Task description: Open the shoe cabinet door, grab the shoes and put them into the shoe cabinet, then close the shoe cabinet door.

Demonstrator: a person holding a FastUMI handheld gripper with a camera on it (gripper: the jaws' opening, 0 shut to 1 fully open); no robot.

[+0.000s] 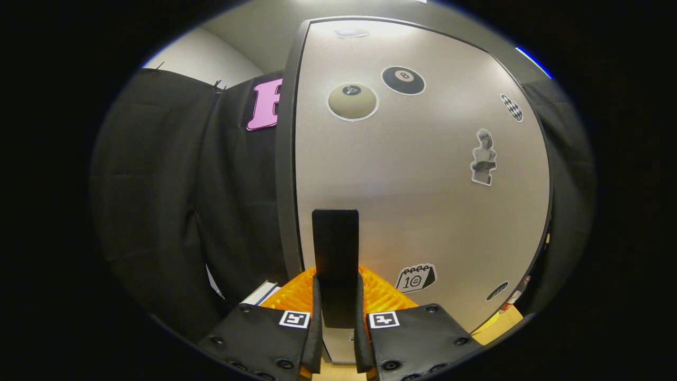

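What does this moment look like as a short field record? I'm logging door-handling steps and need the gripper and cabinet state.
gripper: fingers closed on either side of the black handle, apparently pressing it
black handle: upright flat bar on the door, its lower part between the fingers
cabinet door: pale panel close ahead, appears shut or nearly so; cannot tell for sure
stickers on door: eight-ball sticker, calendar sticker
behind the gripper: black cloth wall left of the cabinet

The claw (337, 317) has two blocky housings studded with screws, each bearing a small square black-and-white marker
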